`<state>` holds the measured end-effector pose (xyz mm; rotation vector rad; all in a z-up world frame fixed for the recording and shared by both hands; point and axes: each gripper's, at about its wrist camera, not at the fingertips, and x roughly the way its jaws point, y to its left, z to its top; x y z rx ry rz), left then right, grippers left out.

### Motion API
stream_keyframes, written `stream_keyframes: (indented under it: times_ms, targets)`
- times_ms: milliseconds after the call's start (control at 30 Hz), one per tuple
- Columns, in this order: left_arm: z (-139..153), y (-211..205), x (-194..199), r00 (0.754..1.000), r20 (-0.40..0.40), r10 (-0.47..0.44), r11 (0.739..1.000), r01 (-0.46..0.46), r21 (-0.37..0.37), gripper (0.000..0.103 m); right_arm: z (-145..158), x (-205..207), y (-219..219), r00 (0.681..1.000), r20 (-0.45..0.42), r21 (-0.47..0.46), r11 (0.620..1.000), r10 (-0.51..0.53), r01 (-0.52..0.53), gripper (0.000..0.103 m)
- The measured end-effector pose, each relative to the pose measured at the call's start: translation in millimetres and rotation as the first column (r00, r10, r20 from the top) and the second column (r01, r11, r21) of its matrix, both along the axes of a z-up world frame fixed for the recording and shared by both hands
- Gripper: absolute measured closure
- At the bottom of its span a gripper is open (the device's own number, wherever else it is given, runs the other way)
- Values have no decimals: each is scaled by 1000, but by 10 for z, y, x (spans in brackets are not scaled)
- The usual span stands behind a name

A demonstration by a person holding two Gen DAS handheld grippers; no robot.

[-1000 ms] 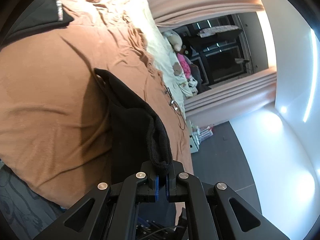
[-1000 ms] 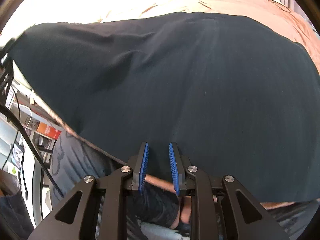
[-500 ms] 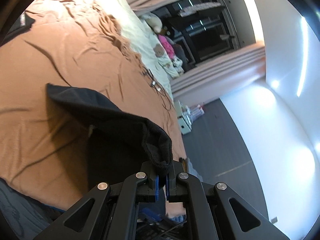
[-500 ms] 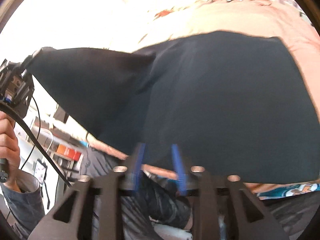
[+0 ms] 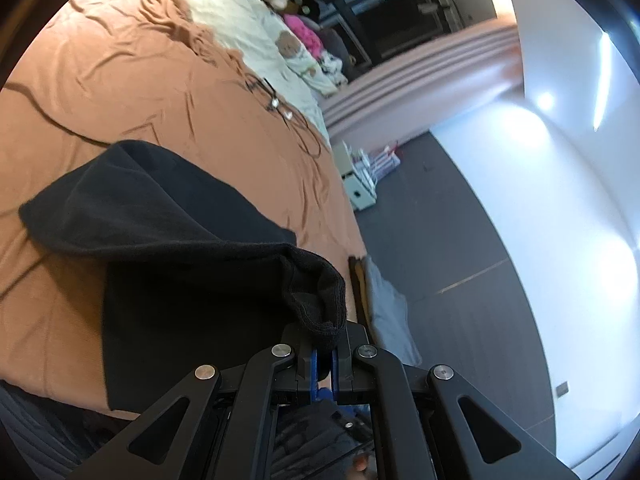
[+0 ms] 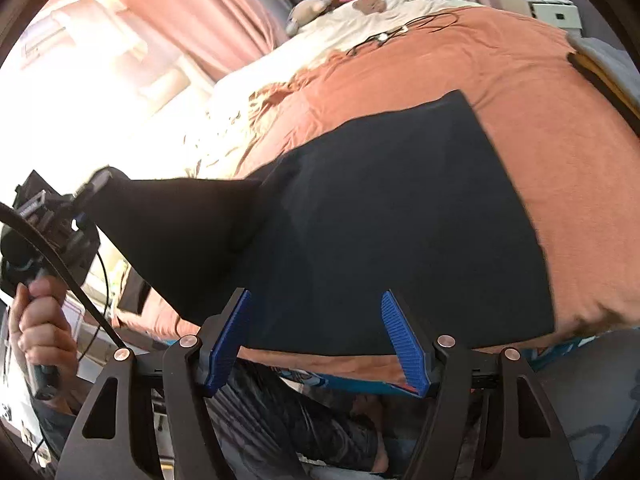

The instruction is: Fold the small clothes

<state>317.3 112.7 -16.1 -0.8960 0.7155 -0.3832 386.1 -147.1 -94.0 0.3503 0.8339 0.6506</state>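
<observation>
Folding is under way: the left gripper has its blue pads pressed together on a bunched hem corner of the black knit garment, lifted clear of the bed while the rest of the cloth lies flat near the bed's front edge. The right gripper hangs over that near edge with blue ribbed fingers spread wide, gripping nothing.

Judgement on technique: carry the raised corner across in a low arc toward the opposite side, keeping the cloth taut so the crease forms straight; lay edge onto edge before letting go. The free gripper could pin the flat part so it does not drag. Risk: the knit looks limp, and the pinched hem may slip or wrinkle underneath.

Surface: a rust-orange bedsheet, soft and creased, with a cream quilt beyond it and a thin dark cable lying well apart from the garment.

Room: pink curtains, dark grey floor, white wall. A person's hand holds the left tool's handle.
</observation>
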Motion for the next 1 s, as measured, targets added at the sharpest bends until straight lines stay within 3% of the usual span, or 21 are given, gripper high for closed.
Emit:
stream_keyframes:
  times_ms: [333, 733, 900, 967, 1000]
  targets:
    - [-1, -680, 338, 995, -34, -95, 993, 97, 67, 99, -96, -174, -510, 999, 12, 74, 997, -36, 35, 37]
    - [-450, -1529, 765, 965, -136, -224, 969, 236, 78, 99, -156, -155, -943, 993, -45, 83, 990, -112, 116, 37]
    - [-662, -1751, 866, 937, -180, -298, 944, 318, 93, 75, -176, -69, -906, 991, -81, 58, 992, -108, 113, 37]
    - [-690, -1724, 858, 934, -173, -314, 940, 331, 83, 51, -167, -40, -853, 992, -84, 42, 994, -97, 101, 37]
    - [-694, -1696, 853, 935, -171, -312, 941, 329, 83, 44, -160, -15, -832, 992, -87, 37, 995, -93, 96, 37]
